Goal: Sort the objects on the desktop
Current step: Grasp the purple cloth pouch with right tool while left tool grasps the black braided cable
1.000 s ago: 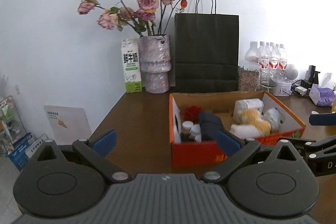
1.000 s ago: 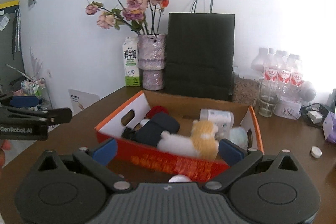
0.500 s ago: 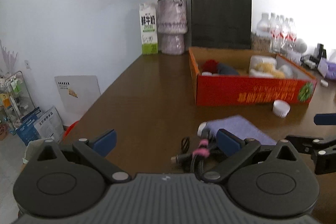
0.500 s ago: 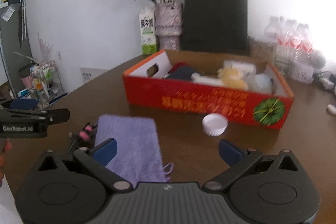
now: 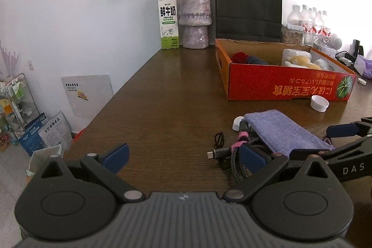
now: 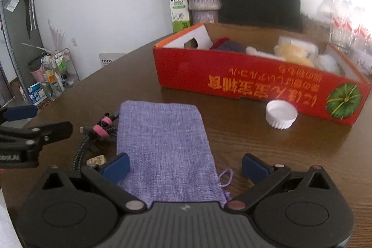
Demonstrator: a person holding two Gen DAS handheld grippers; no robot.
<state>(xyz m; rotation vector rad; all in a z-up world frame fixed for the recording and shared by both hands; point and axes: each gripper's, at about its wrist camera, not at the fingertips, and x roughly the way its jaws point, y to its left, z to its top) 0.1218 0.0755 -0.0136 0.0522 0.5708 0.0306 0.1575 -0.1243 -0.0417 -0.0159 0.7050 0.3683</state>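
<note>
You have drawn both grippers back from the red cardboard box [image 6: 255, 76]; your right gripper [image 6: 184, 166], jaws apart, now straddles the flat lilac woven pouch [image 6: 162, 143]. Left gripper [image 5: 183, 155] open, empty. Pouch pickup appears next.

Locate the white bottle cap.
The white bottle cap sits on the table just in front of the red box, near its pumpkin-picture end, to the right of the purple pouch.

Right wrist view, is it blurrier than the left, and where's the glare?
Right wrist view: softer overall, the box lettering smeared, bottles washed out by bright light at the right edge. Left wrist view: sharper, milk carton print readable, glare only behind the bottles; both bend straight lines, fisheye style.
</note>
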